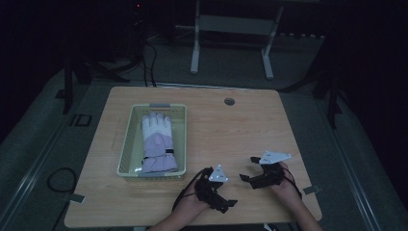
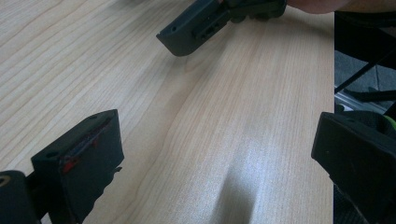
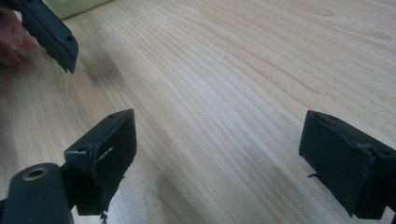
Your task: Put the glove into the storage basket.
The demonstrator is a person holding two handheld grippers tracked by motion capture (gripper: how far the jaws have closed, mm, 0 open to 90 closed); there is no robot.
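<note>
A white and lavender glove (image 1: 156,142) lies flat in a pale yellow-green basket (image 1: 126,139) on the left half of the wooden table (image 1: 231,130). My left gripper (image 1: 225,192) is near the front edge, right of the basket, open over bare wood (image 2: 219,154). My right gripper (image 1: 247,168) is just to its right, jaws pointing left, open with nothing between them (image 3: 224,149). In the left gripper view, one jaw of the right gripper (image 2: 196,28) shows at the top. In the right gripper view, a left gripper jaw (image 3: 49,32) shows at upper left.
A round cable hole (image 1: 229,101) sits near the table's far edge. A corner of the basket (image 3: 74,5) shows at the top left of the right gripper view. A white desk frame (image 1: 231,29) stands on the floor beyond the table. Cables lie on the dark floor at left.
</note>
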